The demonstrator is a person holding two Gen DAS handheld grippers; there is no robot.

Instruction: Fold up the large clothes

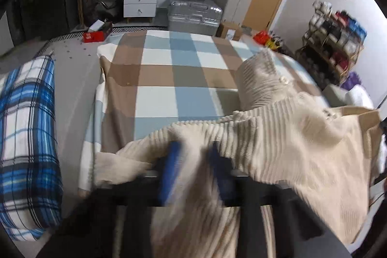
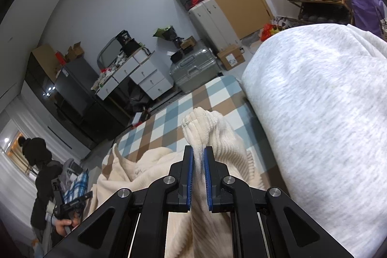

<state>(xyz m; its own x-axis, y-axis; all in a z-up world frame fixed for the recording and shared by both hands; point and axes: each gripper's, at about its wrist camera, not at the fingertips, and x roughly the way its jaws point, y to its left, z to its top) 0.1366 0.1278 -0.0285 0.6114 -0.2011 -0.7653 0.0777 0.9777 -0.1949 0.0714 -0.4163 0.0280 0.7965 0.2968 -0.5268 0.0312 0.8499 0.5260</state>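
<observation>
Both grippers are pinching the cream ribbed sweater (image 1: pixel 278 132) lying over the checked bedspread (image 1: pixel 169 69): left gripper (image 1: pixel 193 161) clamping its hem, right gripper (image 2: pixel 198 161) squeezing a bunched fold. That thick knit is risking slipping free.

- Showing matte black two-finger right gripper (image 2: pixel 198 156) with slim blue ribbed pads (image 2: pixel 190 175).
- Carrying round silver pivot screws (image 2: pixel 169 180) on angular black linkage arms with triangular cut-outs.
- Appearing blurred: left gripper (image 1: pixel 194 151), blue-padded fingers (image 1: pixel 170 173), black crossbar.
</observation>
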